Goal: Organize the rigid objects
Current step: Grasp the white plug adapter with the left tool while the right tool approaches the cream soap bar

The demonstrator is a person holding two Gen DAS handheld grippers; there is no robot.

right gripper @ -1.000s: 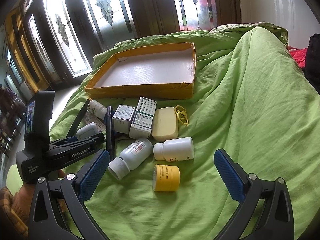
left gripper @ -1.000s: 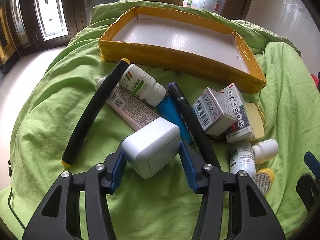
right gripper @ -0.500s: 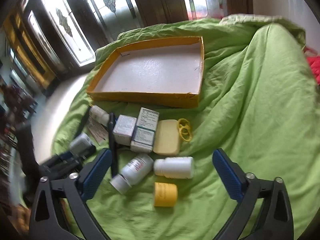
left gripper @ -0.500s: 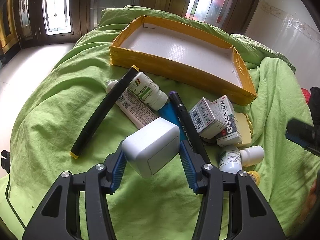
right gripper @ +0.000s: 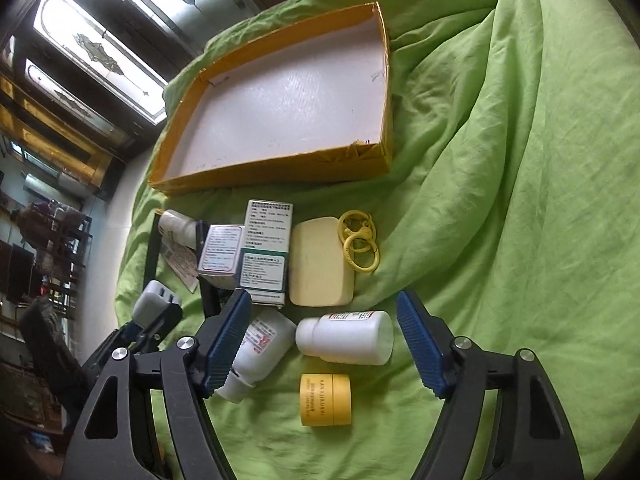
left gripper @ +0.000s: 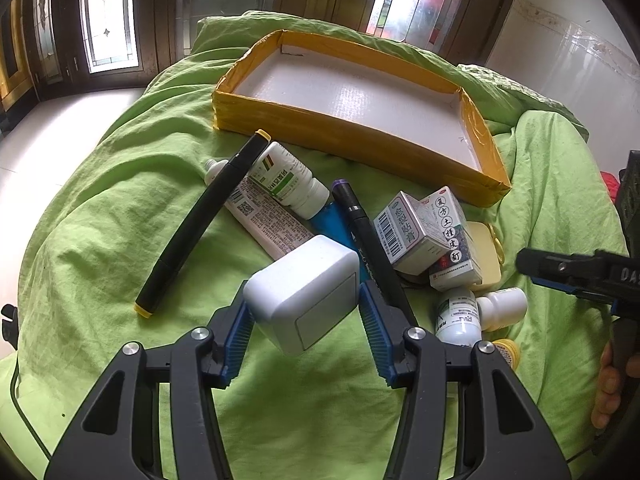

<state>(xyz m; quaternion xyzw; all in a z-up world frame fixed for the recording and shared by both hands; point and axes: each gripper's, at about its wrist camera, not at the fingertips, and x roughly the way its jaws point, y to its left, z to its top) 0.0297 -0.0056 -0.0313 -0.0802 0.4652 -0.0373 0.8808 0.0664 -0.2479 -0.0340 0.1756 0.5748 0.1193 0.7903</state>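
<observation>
Looking from the left wrist, the left gripper (left gripper: 302, 312) squeezes the white charger (left gripper: 304, 292), with the yellow box (left gripper: 352, 128) straight ahead, while from the right wrist the right gripper (right gripper: 324, 336) gapes wide around the white bottle (right gripper: 346, 338) lying sideways.

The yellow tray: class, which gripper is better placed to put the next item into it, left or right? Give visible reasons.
Left. The left gripper is already shut on the white charger, with the yellow tray straight ahead. The right gripper is open and holds nothing, above the white bottle.
</observation>
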